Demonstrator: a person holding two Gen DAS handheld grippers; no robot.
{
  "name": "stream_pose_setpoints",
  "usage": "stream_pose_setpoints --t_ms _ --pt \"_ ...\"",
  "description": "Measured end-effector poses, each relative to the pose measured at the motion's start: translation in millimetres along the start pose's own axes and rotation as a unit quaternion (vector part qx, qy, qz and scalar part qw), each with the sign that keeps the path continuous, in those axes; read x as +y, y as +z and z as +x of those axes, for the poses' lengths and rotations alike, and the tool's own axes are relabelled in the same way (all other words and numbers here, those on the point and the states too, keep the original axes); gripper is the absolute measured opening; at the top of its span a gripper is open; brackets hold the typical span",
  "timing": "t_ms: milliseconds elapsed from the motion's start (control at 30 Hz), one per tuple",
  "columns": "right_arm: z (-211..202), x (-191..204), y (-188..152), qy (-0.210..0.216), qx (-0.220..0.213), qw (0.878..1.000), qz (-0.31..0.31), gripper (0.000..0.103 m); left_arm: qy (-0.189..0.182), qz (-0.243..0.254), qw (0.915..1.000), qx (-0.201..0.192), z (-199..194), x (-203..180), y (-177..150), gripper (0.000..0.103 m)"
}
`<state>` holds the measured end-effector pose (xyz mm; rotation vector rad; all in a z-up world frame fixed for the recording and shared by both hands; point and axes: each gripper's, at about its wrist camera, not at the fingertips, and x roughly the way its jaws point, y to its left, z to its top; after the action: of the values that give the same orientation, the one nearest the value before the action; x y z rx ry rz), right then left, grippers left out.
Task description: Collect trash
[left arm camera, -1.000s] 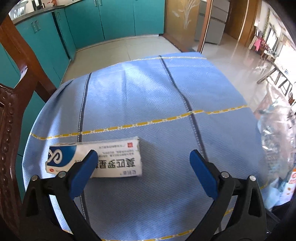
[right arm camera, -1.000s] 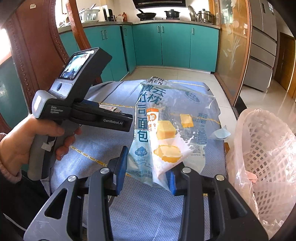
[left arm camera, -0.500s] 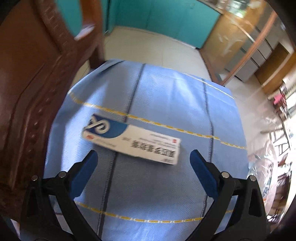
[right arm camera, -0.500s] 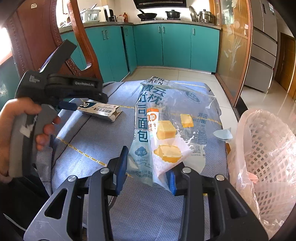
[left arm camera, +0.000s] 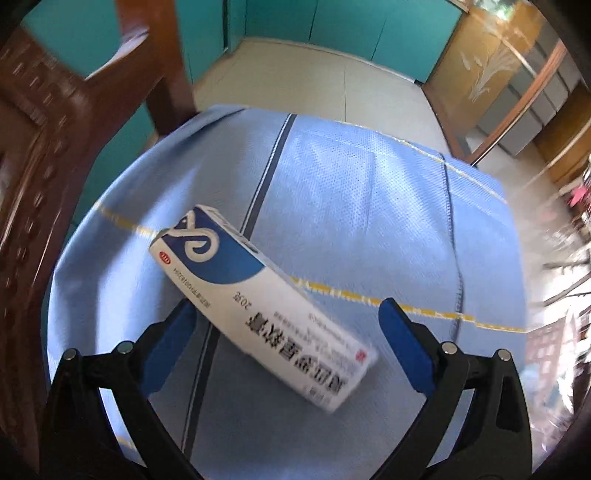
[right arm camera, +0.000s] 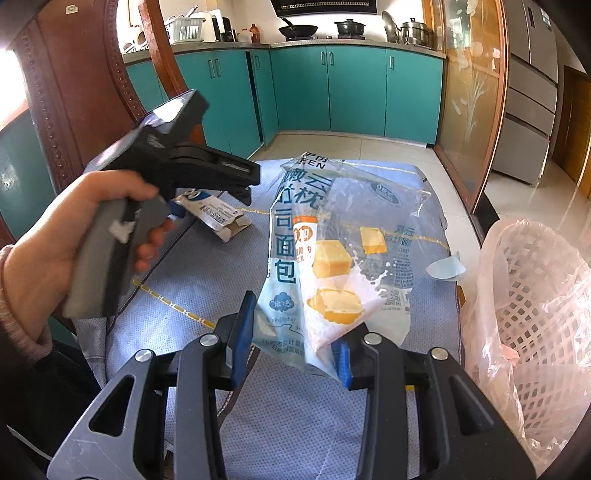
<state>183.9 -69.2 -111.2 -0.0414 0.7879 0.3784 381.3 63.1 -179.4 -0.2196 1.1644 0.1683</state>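
Teal cabinets [right arm camera: 354, 92] line the kitchen wall under a counter with pots [right arm camera: 349, 27] and what may be a dish rack [right arm camera: 184, 29]. Pale floor tiles [right arm camera: 369, 142] gleam in daylight; a carved dark wooden chair [left arm camera: 48, 122] stands close by.

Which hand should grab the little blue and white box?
Probably the left. Its tongs are open right over the box on the blue cloth. The right tongs are busy, shut on the bread bag beside the lined basket.

Glossy plastic bread bag [right arm camera: 325, 258], woven cloth [left arm camera: 351, 206]
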Motion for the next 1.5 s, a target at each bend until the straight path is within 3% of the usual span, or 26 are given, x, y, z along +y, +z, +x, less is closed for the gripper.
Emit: stream_pose_setpoints --t_ms 67,167,300,400,467,533,567,600,633,700,800,967,1100,1167,1333,1500 --pt "0 -1 0 -0.001 0.001 1.0 0.001 0.037 -0.002 0.012 0.9999 0.008 5 -6 0 0.099" --pt "2 -3 1 -0.004 0.004 1.0 0.005 0.037 -0.034 0.017 0.9992 0.007 -1 -11 1 0.099" --pt "-1 -4 1 -0.002 0.0 1.0 0.005 0.037 -0.068 0.112 0.9906 -0.038 -27 -30 10 0.099" --pt "-1 -4 1 -0.003 -0.002 1.0 0.005 0.038 -0.085 0.143 0.9819 -0.09 -47 -32 19 0.099" --pt "-3 -5 1 -0.002 -0.002 1.0 0.007 0.038 -0.059 0.17 0.9753 -0.128 -55 -31 28 0.099" --pt "-4 -6 0 -0.004 -0.003 1.0 0.006 0.038 -0.002 0.226 0.9619 -0.154 -55 -35 32 0.099" --pt "-3 -6 -1 -0.005 -0.002 1.0 0.007 0.038 0.044 0.24 0.9586 -0.147 -48 -38 34 0.099" --pt "-3 -7 -2 -0.005 0.0 1.0 0.007 0.038 0.067 0.236 0.9608 -0.13 -42 -39 34 0.099" --pt "-3 -8 -3 -0.005 0.001 1.0 0.007 0.038 0.073 0.218 0.9691 -0.089 -30 -38 34 0.099" --pt "-1 -7 -2 -0.009 0.003 1.0 0.005 0.038 0.065 0.153 0.9848 -0.051 -20 -28 34 0.099" --pt "0 -6 1 -0.006 0.002 1.0 0.01 0.038 0.029 0.054 0.9981 -0.005 -16 -11 28 0.099" --pt "-4 3 3 0.006 -0.007 1.0 -0.001 0.038 0.059 0.026 0.9979 0.001 -7 -7 7 0.099" --pt "-5 5 1 0.014 -0.008 1.0 -0.008 0.038 0.043 0.012 0.999 0.007 4 -7 -2 0.099" --pt "-2 5 0 0.013 -0.002 1.0 -0.011 0.038 0.036 0.017 0.9992 -0.001 7 -7 -5 0.092" --pt "6 8 -2 0.006 0.009 1.0 -0.014 0.038 0.025 0.049 0.998 -0.03 -7 -17 -25 0.054" --pt "12 11 1 0.001 0.014 1.0 -0.017 0.038 -0.003 0.071 0.9968 -0.038 -19 -19 -46 0.048"
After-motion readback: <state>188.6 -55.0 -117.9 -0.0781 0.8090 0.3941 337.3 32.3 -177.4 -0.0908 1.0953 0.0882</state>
